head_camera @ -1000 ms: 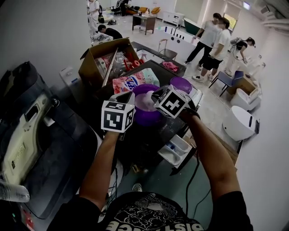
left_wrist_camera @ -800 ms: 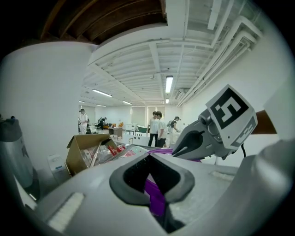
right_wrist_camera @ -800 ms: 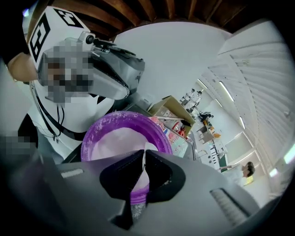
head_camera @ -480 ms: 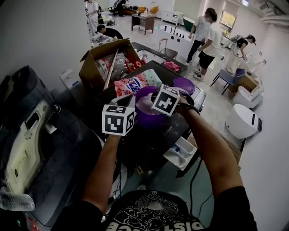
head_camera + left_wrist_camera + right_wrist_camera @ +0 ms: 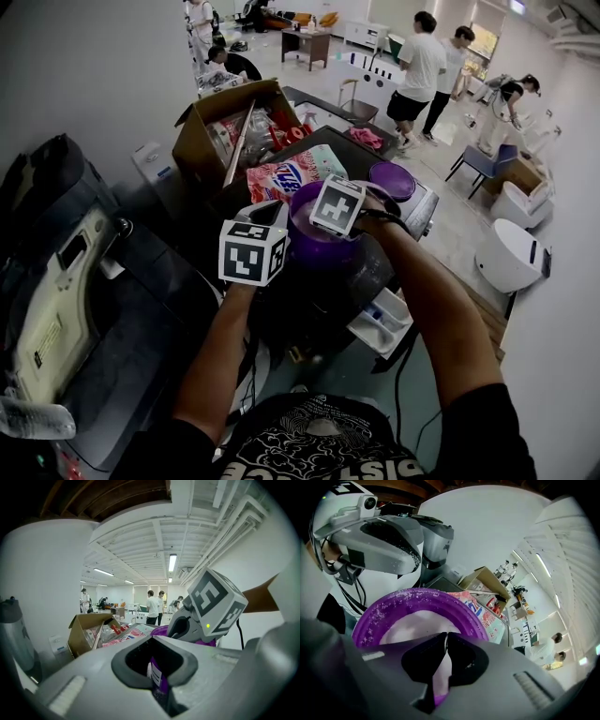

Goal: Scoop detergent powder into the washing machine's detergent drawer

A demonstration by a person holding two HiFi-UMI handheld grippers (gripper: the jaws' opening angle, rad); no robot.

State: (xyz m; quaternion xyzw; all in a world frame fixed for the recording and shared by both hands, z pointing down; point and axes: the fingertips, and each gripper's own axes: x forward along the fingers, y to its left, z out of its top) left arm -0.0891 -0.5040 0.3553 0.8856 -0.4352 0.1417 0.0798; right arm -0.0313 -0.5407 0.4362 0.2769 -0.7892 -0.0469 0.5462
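Note:
A purple tub (image 5: 314, 246) of white detergent powder (image 5: 410, 626) stands on the dark washer top. My left gripper (image 5: 154, 670) is shut on the tub's near wall; purple plastic with a white label shows between its jaws. Directly over the tub, my right gripper (image 5: 446, 638) points down into the powder, its jaws shut on what looks like a thin pale scoop handle. The scoop's bowl is hidden. The washer's detergent drawer (image 5: 384, 324) is pulled open, below and right of the tub.
The tub's purple lid (image 5: 392, 180) lies just right of it. A pink detergent bag (image 5: 292, 172) and an open cardboard box (image 5: 230, 127) of goods sit behind. A second machine (image 5: 66, 281) is at left. People (image 5: 420, 66) stand far back.
My right gripper has shifted a little left over the tub. The left gripper keeps its hold on the tub wall. The people in the background have walked on.

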